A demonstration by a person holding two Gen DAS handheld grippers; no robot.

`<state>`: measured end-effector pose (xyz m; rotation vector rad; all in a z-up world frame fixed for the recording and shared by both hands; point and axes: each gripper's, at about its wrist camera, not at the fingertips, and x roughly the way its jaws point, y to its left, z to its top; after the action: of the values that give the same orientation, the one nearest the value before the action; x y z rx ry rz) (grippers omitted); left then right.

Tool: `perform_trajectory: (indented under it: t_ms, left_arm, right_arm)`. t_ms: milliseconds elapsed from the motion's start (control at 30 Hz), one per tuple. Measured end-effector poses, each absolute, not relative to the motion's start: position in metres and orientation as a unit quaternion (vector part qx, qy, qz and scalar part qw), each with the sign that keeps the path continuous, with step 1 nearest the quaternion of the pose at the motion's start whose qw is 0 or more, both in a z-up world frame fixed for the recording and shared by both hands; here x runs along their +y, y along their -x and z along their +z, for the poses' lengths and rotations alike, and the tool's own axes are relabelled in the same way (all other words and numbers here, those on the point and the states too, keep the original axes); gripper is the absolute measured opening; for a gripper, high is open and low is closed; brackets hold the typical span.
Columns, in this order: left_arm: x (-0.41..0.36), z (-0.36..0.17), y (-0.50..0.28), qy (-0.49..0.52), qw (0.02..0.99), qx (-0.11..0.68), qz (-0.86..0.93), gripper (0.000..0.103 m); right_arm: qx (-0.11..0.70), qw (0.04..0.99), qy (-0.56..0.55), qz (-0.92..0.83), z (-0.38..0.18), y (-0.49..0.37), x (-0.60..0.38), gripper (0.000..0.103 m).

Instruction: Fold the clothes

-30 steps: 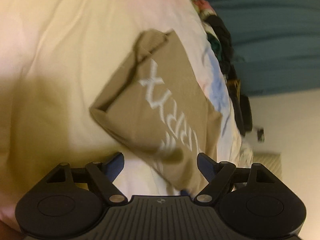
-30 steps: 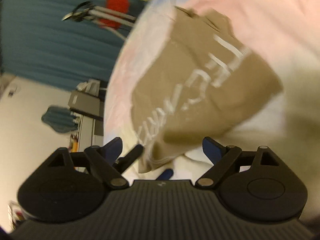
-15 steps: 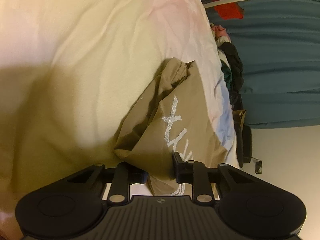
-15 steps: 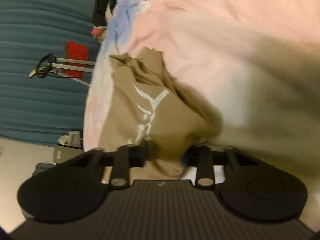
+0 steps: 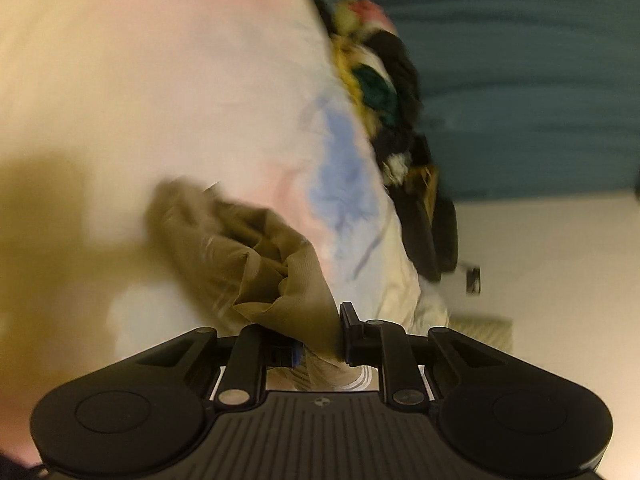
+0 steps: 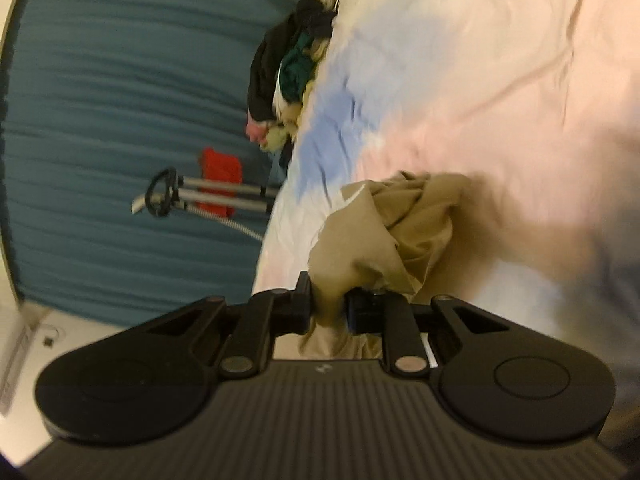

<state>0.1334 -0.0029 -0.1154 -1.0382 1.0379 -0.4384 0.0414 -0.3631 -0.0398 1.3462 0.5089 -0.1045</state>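
My left hand-held gripper (image 5: 320, 340) is closing, pads pinching a bunched edge of the tan shirt (image 5: 256, 256). My right hand-held gripper (image 6: 328, 308) is likewise closing, clamped on another bunch of the same shirt (image 6: 384, 232). The shirt trails from each grip toward 12 o'clock and lies crumpled on the bed (image 5: 160, 80), whose sheet is pale pink with a blue patch. Past the bed edge, at 1 o'clock in the left view, a clothes pile (image 5: 384, 92). Farthest: teal curtain (image 6: 120, 100), metal rack (image 6: 208, 196).

Tan shirt (image 5: 256, 256), teal curtain (image 6: 120, 80)
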Motion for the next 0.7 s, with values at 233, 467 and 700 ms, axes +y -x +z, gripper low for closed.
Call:
perform_trajectory:
  t_ms: [233, 467, 700]
  left_arm:
    - [-0.128, -0.069, -0.212, 0.421, 0.733, 0.477, -0.240, 0.019]
    - [-0.242, -0.013, -0.296, 0.390, 0.773, 0.408, -0.288, 0.020]
    - [-0.291, -0.081, -0.326, 0.317, 0.792, 0.421, -0.308, 0.020]
  right_arm:
    - [0.204, 0.772, -0.594, -0.103, 0.002, -0.092, -0.446, 0.020]
    - [0.135, 0.832, -0.523, -0.129, 0.068, -0.152, -0.520, 0.020]
    - [0.169, 0.847, -0.479, -0.157, 0.006, -0.184, -0.555, 0.020]
